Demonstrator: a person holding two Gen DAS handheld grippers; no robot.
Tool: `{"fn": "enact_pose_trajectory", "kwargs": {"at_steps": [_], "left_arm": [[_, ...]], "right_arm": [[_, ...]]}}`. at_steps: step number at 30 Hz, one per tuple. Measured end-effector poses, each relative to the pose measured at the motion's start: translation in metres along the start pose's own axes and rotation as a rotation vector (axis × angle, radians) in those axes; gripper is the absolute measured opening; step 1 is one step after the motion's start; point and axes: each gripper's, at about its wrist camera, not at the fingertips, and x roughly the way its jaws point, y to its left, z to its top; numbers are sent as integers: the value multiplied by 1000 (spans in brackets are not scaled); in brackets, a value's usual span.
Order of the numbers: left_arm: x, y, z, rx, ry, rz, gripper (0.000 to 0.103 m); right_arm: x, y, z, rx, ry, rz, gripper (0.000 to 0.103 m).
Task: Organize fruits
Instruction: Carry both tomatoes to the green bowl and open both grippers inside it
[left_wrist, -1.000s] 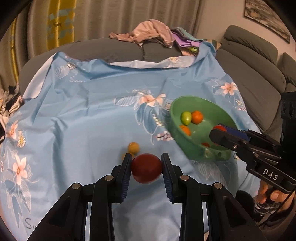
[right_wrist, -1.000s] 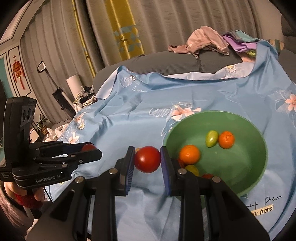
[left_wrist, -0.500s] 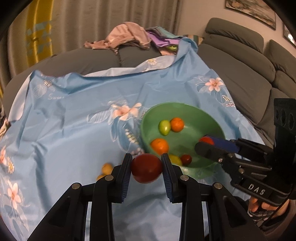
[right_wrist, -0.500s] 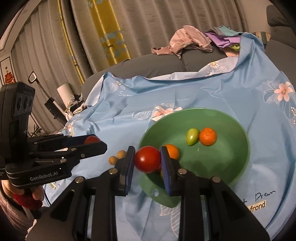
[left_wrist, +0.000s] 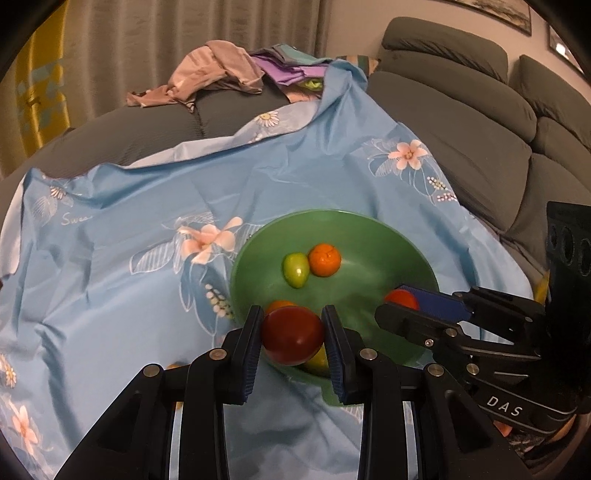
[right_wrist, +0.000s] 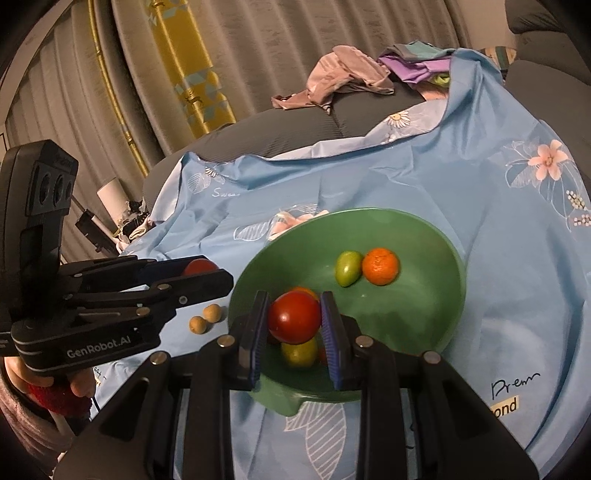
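Two sets of tongs here, both over the near rim of the green bowl (right_wrist: 424, 325) sitting on the blue floral sheet (left_wrist: 122, 258). Left tongs (left_wrist: 293, 338) are clamped on a dark red tomato (left_wrist: 293, 335), right tongs (right_wrist: 294, 319) on a brighter red tomato (right_wrist: 294, 316). Inside the bowl: an orange (right_wrist: 380, 266) touching a green fruit (right_wrist: 348, 268).

The bowl (right_wrist: 439, 332) sits on the cloth (right_wrist: 517, 258) — two fruits (right_wrist: 367, 267) at its two o'clock; two small fruits (right_wrist: 205, 319) lie at its nine o'clock, outside on the cloth.
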Motion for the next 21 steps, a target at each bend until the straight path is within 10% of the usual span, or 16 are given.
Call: {"fn": "enact_pose_trajectory", "kwargs": {"at_steps": [21], "left_arm": [[43,-12,0,48,77,13,32]], "right_arm": [[11,-25,-4,42,21,-32,29]]}}
